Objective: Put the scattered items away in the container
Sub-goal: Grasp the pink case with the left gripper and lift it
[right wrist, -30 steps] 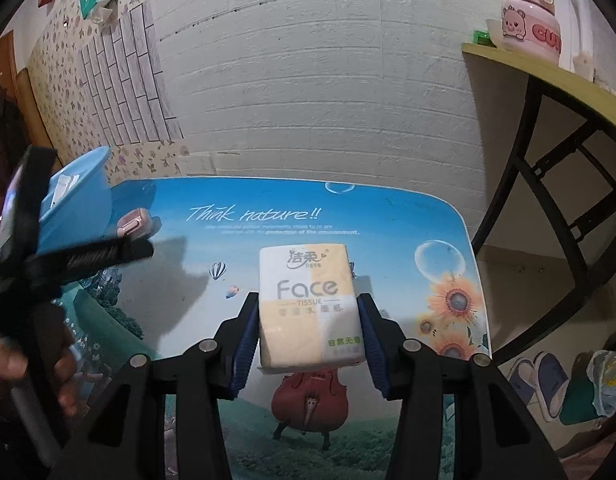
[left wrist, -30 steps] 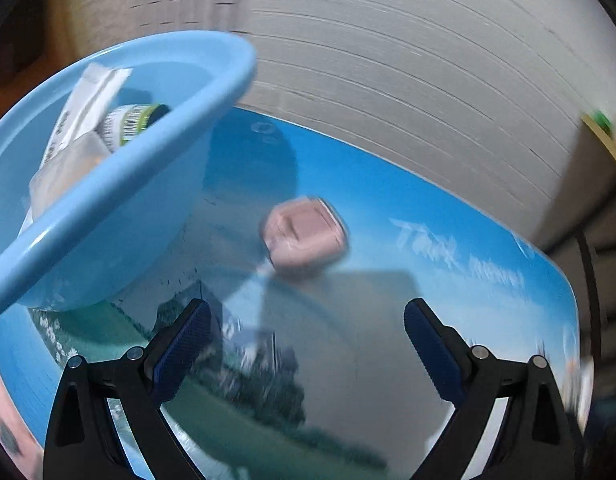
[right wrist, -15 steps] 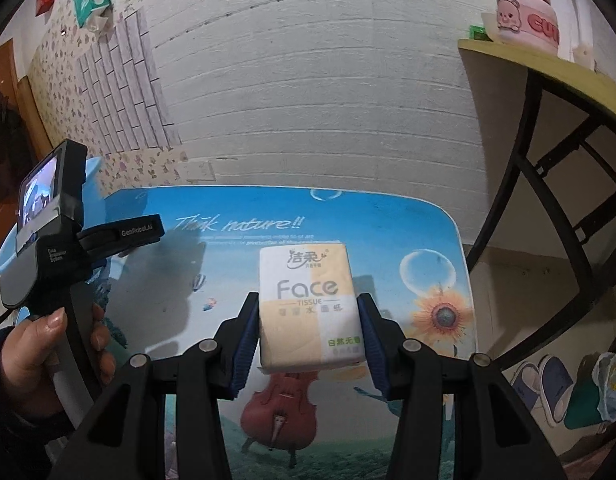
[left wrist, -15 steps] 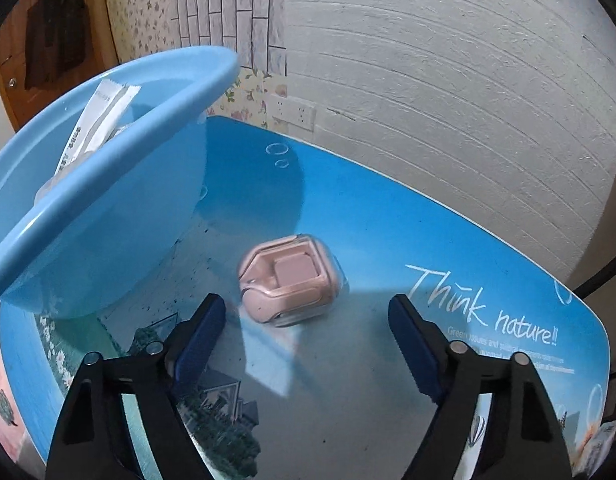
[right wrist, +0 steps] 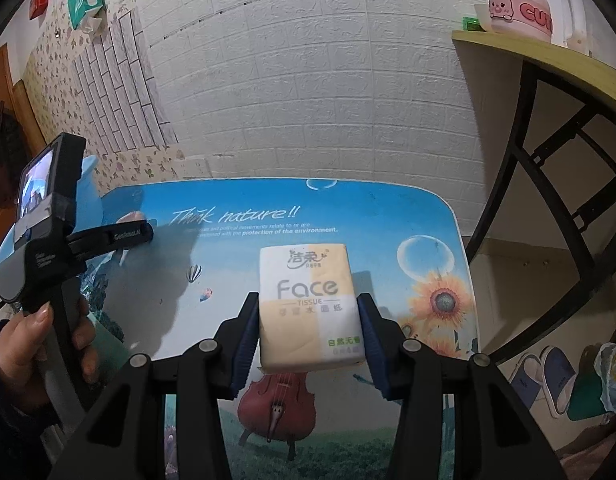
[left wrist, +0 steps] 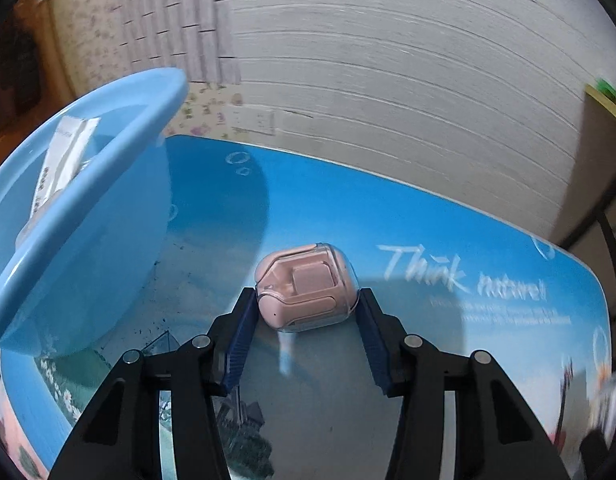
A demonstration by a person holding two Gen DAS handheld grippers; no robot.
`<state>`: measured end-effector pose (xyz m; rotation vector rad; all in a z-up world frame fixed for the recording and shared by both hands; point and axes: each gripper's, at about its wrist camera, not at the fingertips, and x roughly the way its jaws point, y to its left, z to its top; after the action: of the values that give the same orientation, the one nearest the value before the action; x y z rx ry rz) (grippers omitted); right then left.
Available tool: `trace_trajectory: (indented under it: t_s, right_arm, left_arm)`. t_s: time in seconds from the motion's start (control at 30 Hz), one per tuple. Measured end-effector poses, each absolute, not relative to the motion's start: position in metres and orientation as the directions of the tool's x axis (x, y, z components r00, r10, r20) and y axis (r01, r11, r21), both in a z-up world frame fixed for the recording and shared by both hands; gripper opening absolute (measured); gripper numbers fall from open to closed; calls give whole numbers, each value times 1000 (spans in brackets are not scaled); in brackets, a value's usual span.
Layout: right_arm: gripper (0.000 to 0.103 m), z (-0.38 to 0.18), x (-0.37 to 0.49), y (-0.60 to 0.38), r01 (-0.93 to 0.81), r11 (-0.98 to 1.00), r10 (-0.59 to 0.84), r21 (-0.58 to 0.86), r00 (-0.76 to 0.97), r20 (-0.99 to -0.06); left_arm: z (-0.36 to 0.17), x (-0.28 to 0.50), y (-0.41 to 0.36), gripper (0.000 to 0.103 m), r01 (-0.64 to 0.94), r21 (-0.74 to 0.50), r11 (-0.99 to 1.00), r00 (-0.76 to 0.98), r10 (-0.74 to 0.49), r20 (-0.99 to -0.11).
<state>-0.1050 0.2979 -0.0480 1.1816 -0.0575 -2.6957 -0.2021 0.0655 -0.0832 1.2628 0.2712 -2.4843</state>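
Note:
In the left wrist view my left gripper (left wrist: pixel 305 310) is shut on a pink earbud case (left wrist: pixel 305 290) with a clear cover, down on the blue table mat (left wrist: pixel 428 232). The light blue basin (left wrist: pixel 67 216) stands just left of it and holds a white packet (left wrist: pixel 61 160). In the right wrist view my right gripper (right wrist: pixel 308 320) is shut on a white and yellow tissue pack (right wrist: pixel 308 304), held above the mat (right wrist: pixel 388 220). The left gripper's fingers (right wrist: pixel 123 236) show at the far left there, with the basin (right wrist: pixel 89 196) behind them.
A white brick wall (right wrist: pixel 308 80) runs along the table's far edge. A shelf (right wrist: pixel 548 56) on a black frame with a pink jar (right wrist: pixel 520 0) stands at the right. Slippers (right wrist: pixel 548 376) lie on the floor below it.
My left gripper has moved forward and closed its fingers on the pink earbud case. My right gripper holds the tissue pack as before, nearly still.

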Motion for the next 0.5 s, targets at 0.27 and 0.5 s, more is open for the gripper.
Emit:
trace_trajectory:
  t_s: [0.27,0.5]
  right_arm:
    - [49,-49,-89,292,159,-981,-187,109,-652,-735]
    - [49,-58,-64,282,148,-983,-181,112,-636,-750]
  left_arm:
    - [-83,-171,73,47,159,-41,-986,-566,-57,-823]
    - [-83,-127,73,48,-13,-48,-999,-580,47,-813]
